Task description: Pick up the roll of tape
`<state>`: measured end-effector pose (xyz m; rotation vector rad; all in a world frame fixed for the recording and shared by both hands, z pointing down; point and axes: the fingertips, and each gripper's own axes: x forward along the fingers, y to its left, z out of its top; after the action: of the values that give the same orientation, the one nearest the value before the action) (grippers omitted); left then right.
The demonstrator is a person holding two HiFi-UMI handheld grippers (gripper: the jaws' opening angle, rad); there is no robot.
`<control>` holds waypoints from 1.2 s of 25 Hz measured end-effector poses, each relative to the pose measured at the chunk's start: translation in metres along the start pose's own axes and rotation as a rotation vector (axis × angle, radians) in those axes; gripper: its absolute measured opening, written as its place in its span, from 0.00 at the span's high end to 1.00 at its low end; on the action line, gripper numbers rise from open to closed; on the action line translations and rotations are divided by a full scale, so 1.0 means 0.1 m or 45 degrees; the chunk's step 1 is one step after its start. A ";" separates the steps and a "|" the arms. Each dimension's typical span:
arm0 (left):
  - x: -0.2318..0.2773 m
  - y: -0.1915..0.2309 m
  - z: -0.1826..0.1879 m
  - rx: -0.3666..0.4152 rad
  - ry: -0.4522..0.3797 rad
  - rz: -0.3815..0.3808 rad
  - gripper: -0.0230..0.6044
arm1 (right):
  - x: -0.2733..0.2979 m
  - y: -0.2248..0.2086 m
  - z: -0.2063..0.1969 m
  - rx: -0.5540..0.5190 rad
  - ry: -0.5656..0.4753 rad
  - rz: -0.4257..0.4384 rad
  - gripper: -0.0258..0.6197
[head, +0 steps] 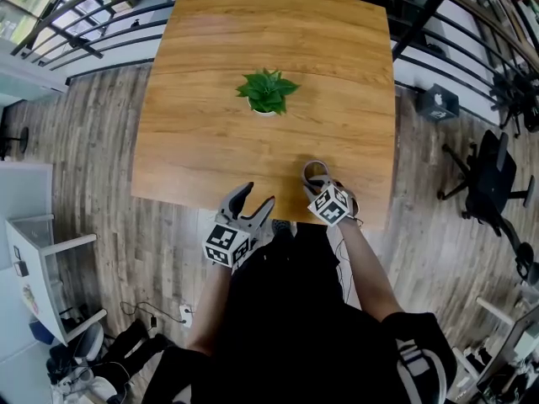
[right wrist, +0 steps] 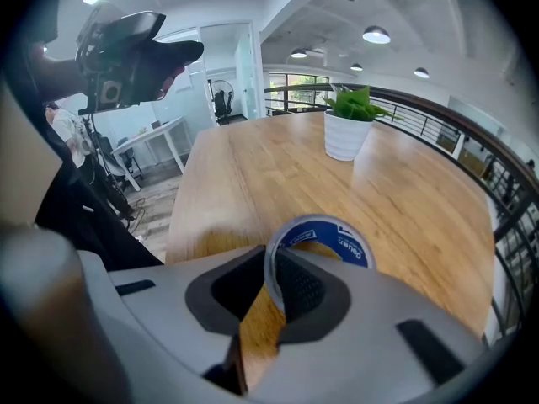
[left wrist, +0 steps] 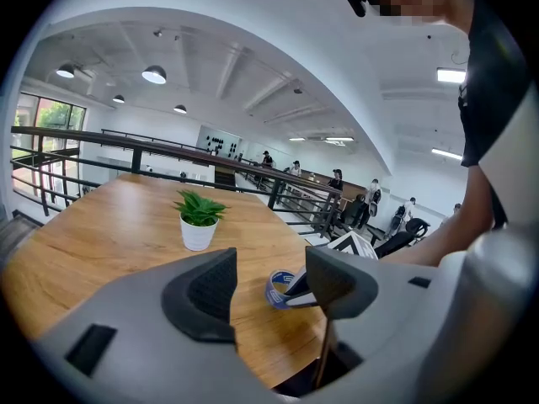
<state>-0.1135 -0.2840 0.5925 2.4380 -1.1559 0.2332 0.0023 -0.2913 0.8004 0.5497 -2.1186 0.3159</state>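
The roll of tape (right wrist: 330,235), grey with a blue inner core, stands tipped up on edge near the front edge of the wooden table (head: 202,141). My right gripper (right wrist: 274,263) is shut on its wall, with one pad inside the ring and the other outside. In the head view the roll of tape (head: 314,169) pokes out just beyond the right gripper (head: 318,179). The left gripper (head: 256,197) hovers open at the table's front edge, left of the roll, nothing between its pads. From the left gripper view the roll of tape (left wrist: 281,289) shows past the left gripper (left wrist: 271,266).
A small potted plant (head: 266,92) in a white pot stands mid-table, well beyond the roll. A black railing (head: 109,36) runs round the table's far side. An office chair (head: 493,179) stands at the right, a white shelf unit (head: 42,255) at the left.
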 end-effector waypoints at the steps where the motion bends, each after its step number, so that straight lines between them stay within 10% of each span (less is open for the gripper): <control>1: 0.01 0.00 0.02 0.000 -0.007 -0.001 0.53 | -0.01 0.01 0.02 0.002 -0.004 0.001 0.88; 30: -0.21 0.03 0.18 -0.032 -0.153 0.022 0.53 | -0.76 0.06 0.69 -0.145 -0.190 -0.173 0.88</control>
<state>-0.1292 -0.2790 0.5706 2.4497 -1.2230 0.0779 -0.0117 -0.2946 0.6989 0.6637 -2.2133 0.0786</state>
